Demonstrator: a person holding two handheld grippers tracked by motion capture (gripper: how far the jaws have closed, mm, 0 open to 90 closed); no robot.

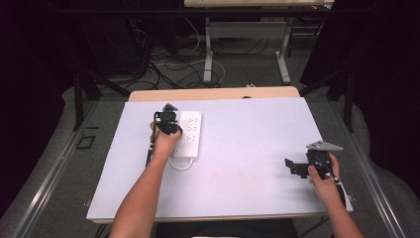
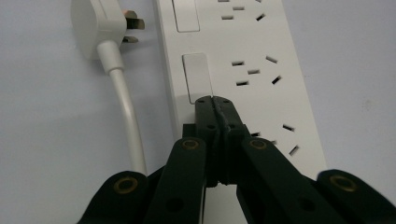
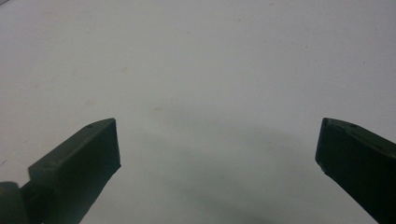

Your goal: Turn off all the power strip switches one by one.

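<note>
A white power strip [image 1: 190,133] lies on the white table, left of centre. In the left gripper view the strip [image 2: 252,51] shows socket holes and white rocker switches [image 2: 196,77]. My left gripper [image 2: 214,99] is shut, its joined tips resting at the near end of one switch. The same gripper [image 1: 168,123] sits over the strip's left edge in the high view. A white plug [image 2: 100,23] on a white cord [image 2: 126,107] lies beside the strip. My right gripper [image 1: 293,165] hovers near the table's right edge; its jaws stand wide apart [image 3: 217,149] over bare table.
The white table top [image 1: 247,139] has a wooden edge at the back. Beyond it the floor holds a tangle of cables [image 1: 168,64] and the legs of another table [image 1: 208,54]. Dark frames stand at both sides.
</note>
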